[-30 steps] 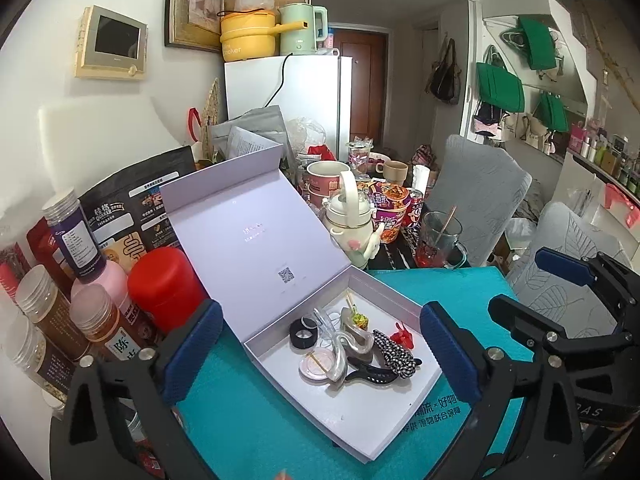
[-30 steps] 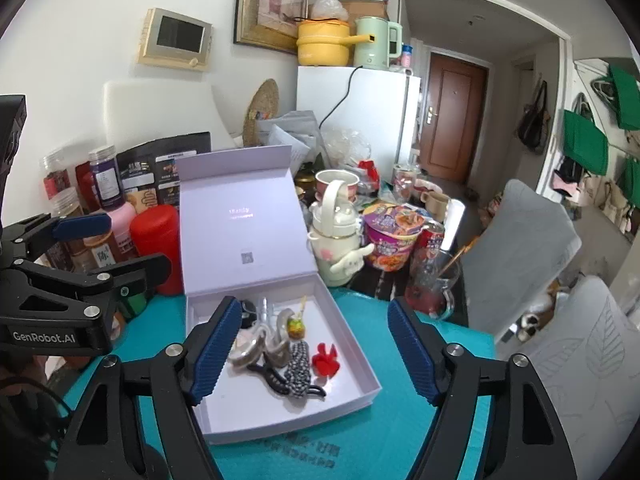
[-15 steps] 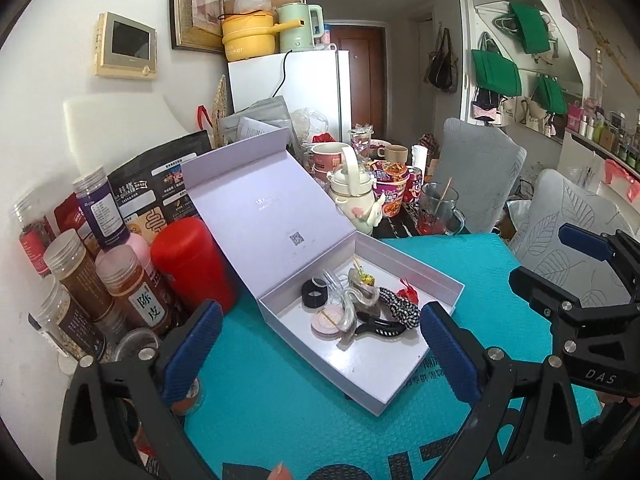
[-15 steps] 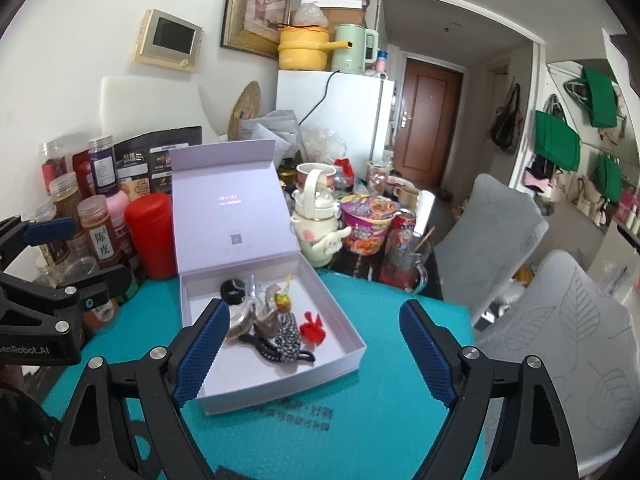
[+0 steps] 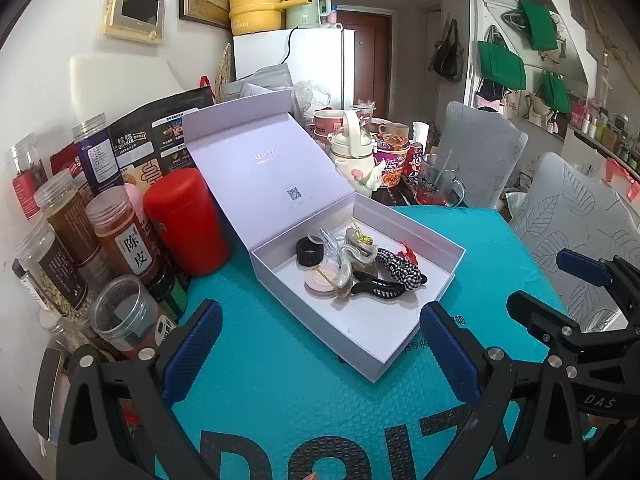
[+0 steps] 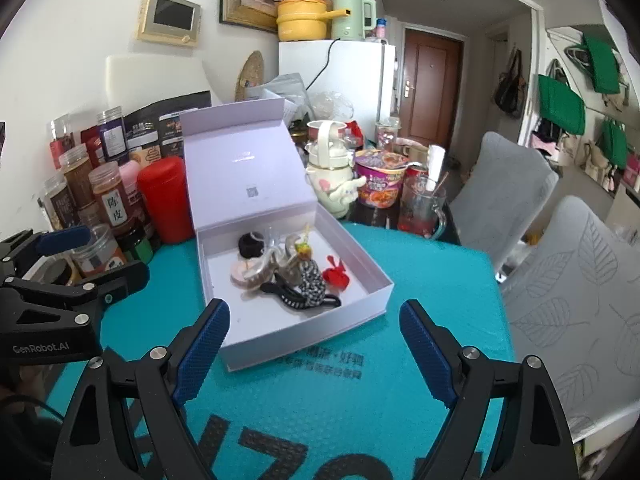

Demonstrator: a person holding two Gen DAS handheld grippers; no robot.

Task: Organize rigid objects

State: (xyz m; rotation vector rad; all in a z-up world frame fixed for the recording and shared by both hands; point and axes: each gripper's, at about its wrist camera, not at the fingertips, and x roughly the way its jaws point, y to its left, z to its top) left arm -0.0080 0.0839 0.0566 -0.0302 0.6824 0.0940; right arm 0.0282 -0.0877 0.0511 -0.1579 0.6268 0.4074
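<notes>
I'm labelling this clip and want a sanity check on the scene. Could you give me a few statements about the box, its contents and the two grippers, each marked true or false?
1. The white box has its lid standing open. True.
2. The right gripper is shut on a hair clip. False: its jaws are wide apart and empty.
3. The red canister stands outside the box, on its left. True.
4. The black hair clip lies on the teal mat. False: it lies inside the box.
5. The left gripper is open. True.

Pale lilac box point(image 5: 416, 332), lid point(image 5: 276, 168) propped upright; inside, heaped together: black ring point(image 5: 309, 251), black claw clip point(image 5: 376, 288), checkered scrunchie point(image 5: 400, 266), red bow point(image 5: 408, 250).
</notes>
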